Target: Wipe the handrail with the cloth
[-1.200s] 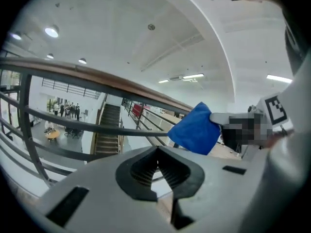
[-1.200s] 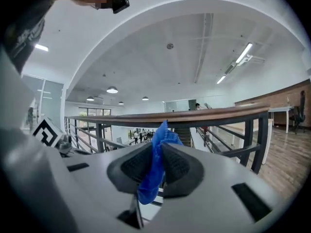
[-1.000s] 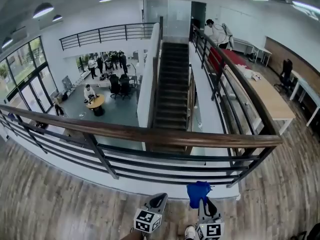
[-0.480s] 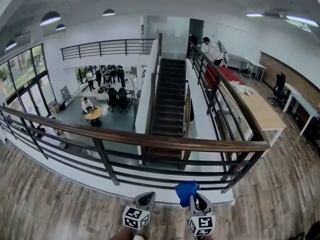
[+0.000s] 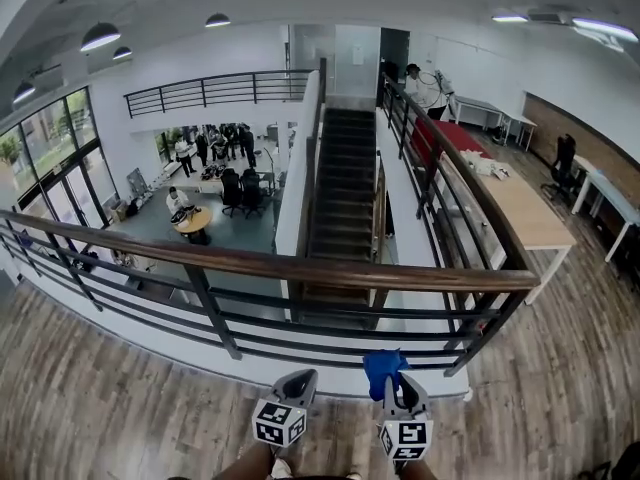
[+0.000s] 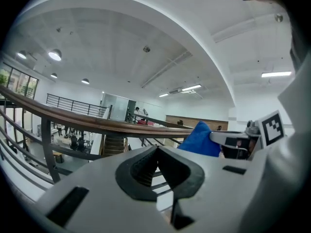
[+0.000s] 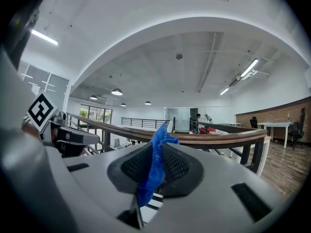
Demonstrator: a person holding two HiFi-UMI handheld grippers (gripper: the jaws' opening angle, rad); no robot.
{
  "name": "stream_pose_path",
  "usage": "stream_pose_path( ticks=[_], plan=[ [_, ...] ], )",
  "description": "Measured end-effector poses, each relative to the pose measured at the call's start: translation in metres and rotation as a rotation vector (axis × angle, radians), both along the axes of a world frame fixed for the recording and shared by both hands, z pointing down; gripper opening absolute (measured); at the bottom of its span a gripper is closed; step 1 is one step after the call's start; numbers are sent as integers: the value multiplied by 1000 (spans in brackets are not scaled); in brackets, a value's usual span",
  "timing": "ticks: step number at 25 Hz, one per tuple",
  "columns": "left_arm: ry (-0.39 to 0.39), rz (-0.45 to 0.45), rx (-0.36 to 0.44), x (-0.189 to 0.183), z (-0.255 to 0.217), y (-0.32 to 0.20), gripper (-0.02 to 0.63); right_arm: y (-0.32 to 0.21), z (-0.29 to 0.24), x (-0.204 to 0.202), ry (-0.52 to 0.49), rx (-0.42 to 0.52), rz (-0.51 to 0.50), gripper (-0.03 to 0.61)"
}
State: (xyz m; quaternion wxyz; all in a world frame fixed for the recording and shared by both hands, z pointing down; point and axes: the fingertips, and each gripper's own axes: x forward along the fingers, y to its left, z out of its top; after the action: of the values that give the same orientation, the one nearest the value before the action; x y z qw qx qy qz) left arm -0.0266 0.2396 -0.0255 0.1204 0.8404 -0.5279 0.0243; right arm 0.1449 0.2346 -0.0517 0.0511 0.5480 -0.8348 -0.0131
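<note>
Little shifts: right gripper [image 5: 398, 382] keeps pinching the cloth [image 5: 383, 365] short of the handrail [image 5: 300, 265], left gripper [image 5: 300, 381] stays clenched empty; wiping hasn't begun.

An office is indicated by a round wooden meeting table [image 5: 192, 220] at 10 o'clock and a long pale wooden desk [image 5: 522, 206] at 2 o'clock.

Shows a small crumpled blue cloth [image 5: 383, 363] pinched between the right-hand jaws, bunched end sticking up, short of a long, smooth, dark-brown wooden handrail [image 5: 300, 268] running level to a corner at right.
</note>
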Motion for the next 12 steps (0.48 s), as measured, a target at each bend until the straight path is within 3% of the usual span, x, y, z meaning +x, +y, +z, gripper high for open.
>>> stream_pose_path(
  ticks=[5,12],
  plan=[
    [-27,-19,-38,-8,16,8,5,1,5,1,-17,-8,2,66],
    [-59,-26,-16,-12,21,-3,5,-16,6,-3,-27,15,7,66]
  ],
)
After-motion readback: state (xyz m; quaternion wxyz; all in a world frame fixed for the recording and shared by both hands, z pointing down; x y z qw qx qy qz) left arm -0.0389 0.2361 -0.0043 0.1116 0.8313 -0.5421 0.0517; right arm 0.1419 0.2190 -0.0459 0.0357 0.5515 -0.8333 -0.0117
